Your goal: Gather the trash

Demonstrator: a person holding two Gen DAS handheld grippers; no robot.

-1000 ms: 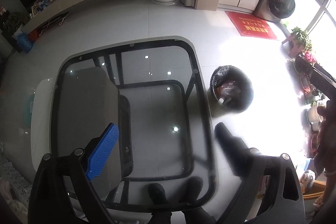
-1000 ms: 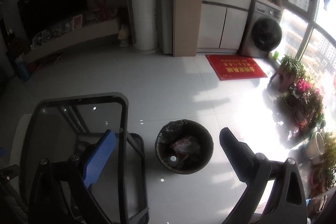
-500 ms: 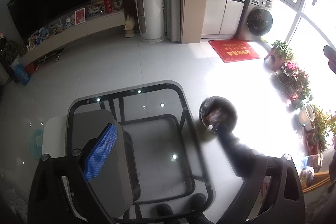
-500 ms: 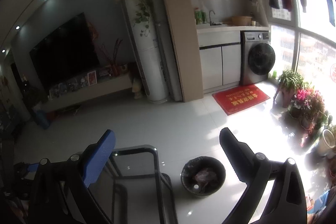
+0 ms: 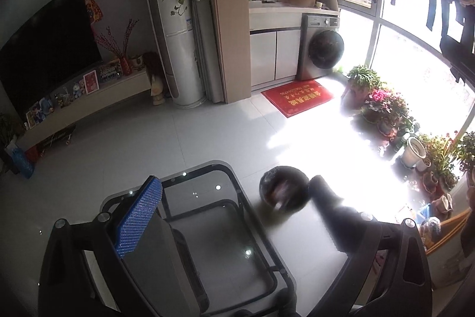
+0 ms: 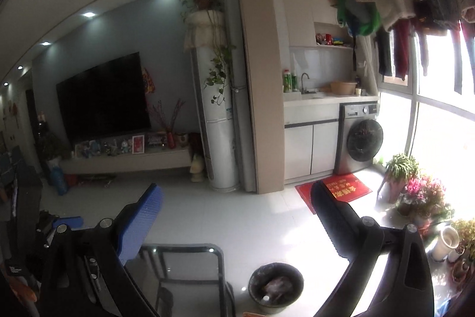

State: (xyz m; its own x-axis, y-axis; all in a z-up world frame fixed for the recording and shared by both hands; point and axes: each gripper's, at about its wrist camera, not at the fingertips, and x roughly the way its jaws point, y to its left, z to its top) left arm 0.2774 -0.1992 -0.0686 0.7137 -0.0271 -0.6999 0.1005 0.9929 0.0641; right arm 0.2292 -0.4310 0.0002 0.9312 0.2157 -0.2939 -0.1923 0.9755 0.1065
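A round black trash bin [image 5: 283, 190] lined with a dark bag stands on the white tile floor, right of the glass table [image 5: 237, 254]. It holds crumpled wrappers. The bin also shows low in the right wrist view [image 6: 276, 287]. My left gripper [image 5: 234, 192] is open and empty, high above the table and the bin. My right gripper [image 6: 237, 198] is open and empty, raised and facing the room, with the bin far below it.
Potted plants [image 5: 386, 109] line the window at the right. A red mat [image 5: 297, 100] lies before a washing machine [image 5: 322, 46]. A TV [image 6: 104, 97] and low shelf stand at the left. The other gripper's blue finger [image 6: 66, 220] shows at the left.
Both grippers have risen and tilted upward, away from the table and bin. The bin and table have dropped lower in both views. Both stay open and empty.
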